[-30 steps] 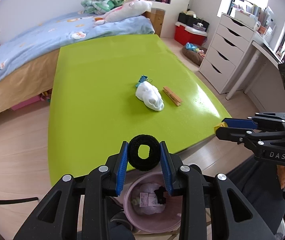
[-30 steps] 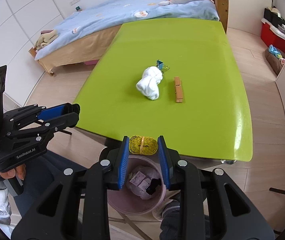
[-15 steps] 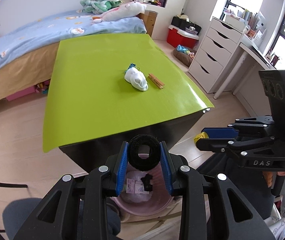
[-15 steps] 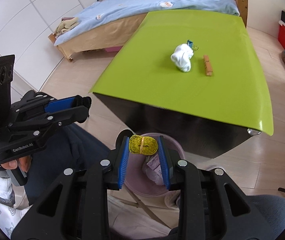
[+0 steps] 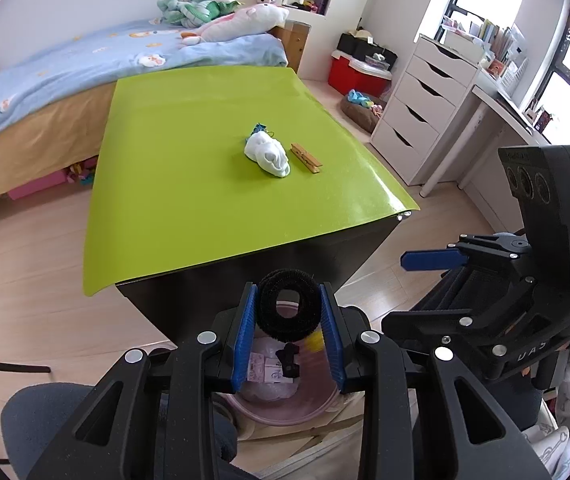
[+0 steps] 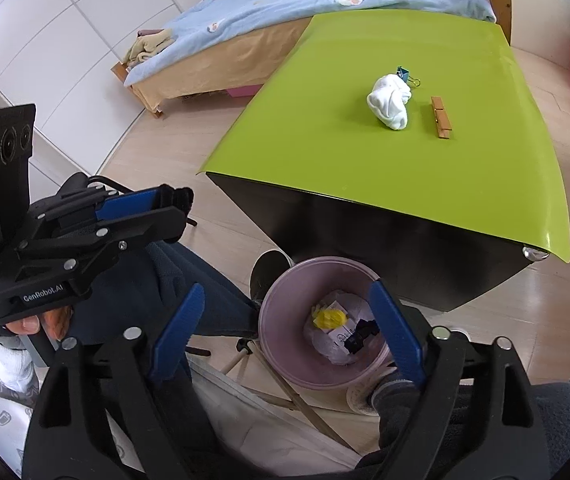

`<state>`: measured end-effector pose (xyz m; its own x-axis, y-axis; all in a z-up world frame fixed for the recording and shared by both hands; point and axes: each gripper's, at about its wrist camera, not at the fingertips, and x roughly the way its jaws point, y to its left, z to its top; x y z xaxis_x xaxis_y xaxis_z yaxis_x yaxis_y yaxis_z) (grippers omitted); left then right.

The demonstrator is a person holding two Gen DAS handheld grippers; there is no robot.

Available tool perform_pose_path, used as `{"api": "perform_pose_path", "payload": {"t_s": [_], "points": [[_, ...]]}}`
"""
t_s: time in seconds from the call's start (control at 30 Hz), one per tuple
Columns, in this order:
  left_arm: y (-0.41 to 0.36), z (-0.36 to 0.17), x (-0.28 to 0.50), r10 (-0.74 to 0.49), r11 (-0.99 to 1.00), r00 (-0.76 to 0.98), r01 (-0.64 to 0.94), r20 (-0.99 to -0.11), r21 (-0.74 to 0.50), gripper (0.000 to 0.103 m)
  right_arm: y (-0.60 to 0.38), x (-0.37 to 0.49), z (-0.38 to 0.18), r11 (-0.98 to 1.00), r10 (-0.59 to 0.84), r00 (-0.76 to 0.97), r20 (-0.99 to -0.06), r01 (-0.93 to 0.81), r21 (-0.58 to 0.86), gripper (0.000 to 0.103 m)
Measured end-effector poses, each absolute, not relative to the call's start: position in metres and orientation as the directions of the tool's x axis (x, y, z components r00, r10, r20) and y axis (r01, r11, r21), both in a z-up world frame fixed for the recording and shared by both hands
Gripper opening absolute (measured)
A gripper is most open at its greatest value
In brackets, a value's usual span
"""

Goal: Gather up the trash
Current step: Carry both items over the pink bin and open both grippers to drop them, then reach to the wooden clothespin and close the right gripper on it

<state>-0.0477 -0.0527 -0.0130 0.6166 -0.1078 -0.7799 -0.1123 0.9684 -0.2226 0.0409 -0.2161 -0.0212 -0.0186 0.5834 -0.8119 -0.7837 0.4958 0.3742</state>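
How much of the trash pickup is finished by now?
Partly done. The pink bin already holds paper scraps, a small black piece, and a yellow bundle; the right gripper above it has nothing between its opening jaws. In hand: the left gripper holds a black ring over the bin. Left on the green table: a white cloth, a wooden clothespin and a blue binder clip.

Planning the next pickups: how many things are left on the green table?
3: a white cloth bundle mid-table, a blue binder clip touching its far end, a wooden clothespin beside it. Nothing appears hidden.
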Motion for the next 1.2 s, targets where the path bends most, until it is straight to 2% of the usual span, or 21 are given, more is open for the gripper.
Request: {"api": "perform_pose_path", "payload": {"t_s": [0.13, 0.53, 0.6, 0.63, 0.67, 0.73, 0.97, 1.2], "points": [[-0.055, -0.013, -0.048, -0.119, 0.969, 0.614, -0.098, -0.78, -0.225, 0.031, -0.222, 0.045, -0.015, 0.521, 0.582, 0.018, -0.813, -0.776, 0.356, 0.095], [-0.068, -0.014, -0.041, -0.174, 0.972, 0.598, -0.023, -0.782, -0.233, 0.033, -0.249, 0.064, 0.001, 0.593, 0.578, 0.133, -0.805, -0.746, 0.302, 0.097], [-0.069, -0.015, -0.04, -0.18, 0.972, 0.595, -0.017, -0.783, -0.235, 0.041, -0.251, 0.068, -0.001, 0.596, 0.584, 0.126, -0.802, -0.738, 0.318, 0.097], [-0.069, -0.016, -0.04, -0.181, 0.971, 0.596, -0.016, -0.782, -0.237, 0.059, -0.253, 0.07, -0.003, 0.598, 0.587, 0.122, -0.8, -0.732, 0.327, 0.097], [-0.07, -0.017, -0.04, -0.186, 0.97, 0.597, -0.015, -0.78, -0.243, 0.072, -0.254, 0.071, -0.004, 0.599, 0.588, 0.119, -0.8, -0.729, 0.332, 0.097], [-0.069, -0.018, -0.04, -0.191, 0.968, 0.597, -0.018, -0.78, -0.251, 0.084, -0.255, 0.072, -0.005, 0.598, 0.593, 0.114, -0.797, -0.725, 0.341, 0.097], [-0.063, -0.02, -0.041, -0.179, 0.962, 0.606, -0.058, -0.776, -0.267, 0.095, -0.254, 0.07, -0.006, 0.594, 0.596, 0.104, -0.796, -0.724, 0.35, 0.097], [-0.058, -0.023, -0.038, -0.167, 0.956, 0.605, -0.094, -0.779, -0.278, 0.095, -0.254, 0.071, -0.007, 0.595, 0.597, 0.106, -0.795, -0.723, 0.351, 0.098]]}}
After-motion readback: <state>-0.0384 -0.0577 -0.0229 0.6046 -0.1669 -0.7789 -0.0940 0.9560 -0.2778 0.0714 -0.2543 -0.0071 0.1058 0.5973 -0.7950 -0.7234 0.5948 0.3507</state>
